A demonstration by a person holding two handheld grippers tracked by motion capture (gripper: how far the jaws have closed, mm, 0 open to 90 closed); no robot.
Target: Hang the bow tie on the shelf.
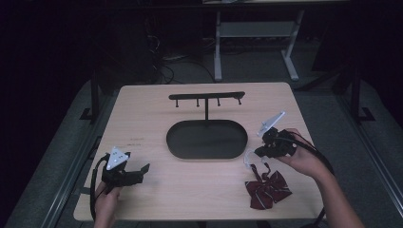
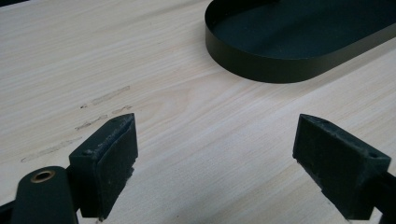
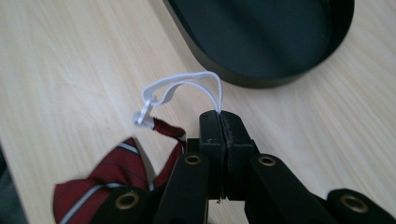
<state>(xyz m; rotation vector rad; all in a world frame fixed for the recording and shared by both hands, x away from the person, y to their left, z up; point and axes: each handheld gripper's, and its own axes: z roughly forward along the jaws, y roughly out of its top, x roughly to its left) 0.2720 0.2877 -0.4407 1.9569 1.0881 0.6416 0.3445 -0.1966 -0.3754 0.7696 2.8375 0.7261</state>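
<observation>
Dark floor and the legs of another table (image 1: 252,42) lie behind a pale wooden table (image 1: 142,109) that holds everything in play. At the near left corner, the left gripper (image 1: 141,170) rests low over bare wood with its 2 jaws spread wide and nothing between them; in the left gripper view the left gripper (image 2: 217,154) aims toward the end of the tray, and a few faint scuff marks (image 2: 88,116) streak the wood beside it. The left hand (image 1: 107,202) comes up from the bottom edge, gripping the handle. Mid-table sits a black oval tray (image 1: 206,153), its long axis running left to right, with a thin post rising from its far edge to a bar with 4 small hooks (image 1: 207,97). Right of the tray, near the front edge, lies a dark red striped bow tie (image 1: 267,187), its wings spread roughly left to right and its white elastic loop (image 1: 249,159) running from the knot up toward the tray. The right gripper (image 1: 258,153) is clamped on that loop: in the right gripper view the right gripper (image 3: 219,114) has its jaws pressed together on the white elastic loop (image 3: 180,86), which arches toward the tray rim (image 3: 261,80) while the bow tie (image 3: 107,182) rests on the wood below. The right hand (image 1: 304,159) reaches in from the lower right, forearm angled toward the tray.
</observation>
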